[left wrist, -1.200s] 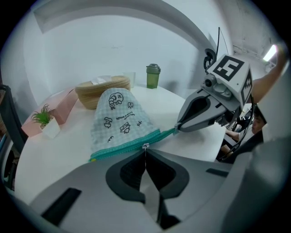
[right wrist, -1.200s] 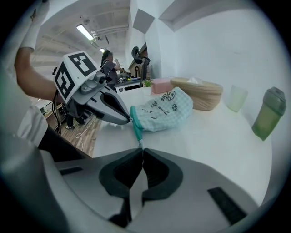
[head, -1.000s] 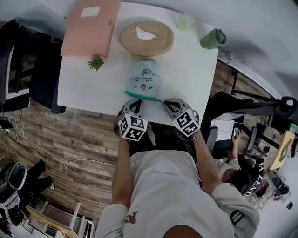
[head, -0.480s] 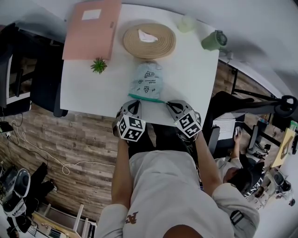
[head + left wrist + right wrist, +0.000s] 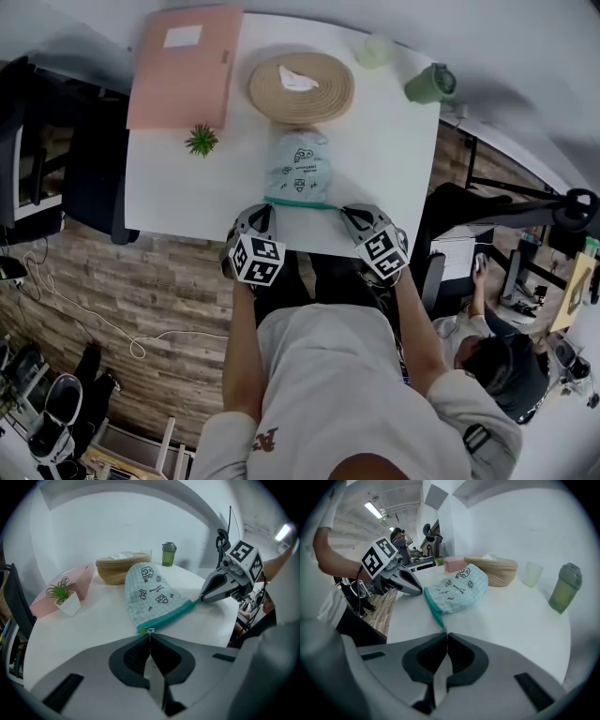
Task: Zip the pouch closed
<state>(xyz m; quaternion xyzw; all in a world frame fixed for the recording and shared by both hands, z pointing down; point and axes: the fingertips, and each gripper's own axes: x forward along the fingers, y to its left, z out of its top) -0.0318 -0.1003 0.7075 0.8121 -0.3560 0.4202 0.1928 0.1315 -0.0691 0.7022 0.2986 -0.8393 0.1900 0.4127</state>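
The pale checked pouch [image 5: 297,167] lies on the white table [image 5: 178,192], its teal zipper edge [image 5: 301,202] toward me and stretched straight between both grippers. My left gripper [image 5: 265,210] is at the zipper's left end, jaws shut on the small metal zipper pull [image 5: 150,630]. My right gripper [image 5: 343,210] is shut on the zipper's right end, where the teal strip [image 5: 437,614] runs into its closed tips [image 5: 445,633]. Seen from the left gripper view, the right gripper [image 5: 202,599] pinches the teal corner. The teal band looks closed along its visible length.
Behind the pouch are a woven basket [image 5: 301,87] holding a tissue, a pink folder [image 5: 183,66], a small potted plant [image 5: 201,141], a translucent cup [image 5: 377,49] and a green bottle [image 5: 427,82]. The table's near edge is right under the grippers. Another person sits at the lower right.
My left gripper has shifted left along the pouch's near edge. The teal zipper edge, slanted before, now lies straight between the two grippers. The right gripper has stayed in place.
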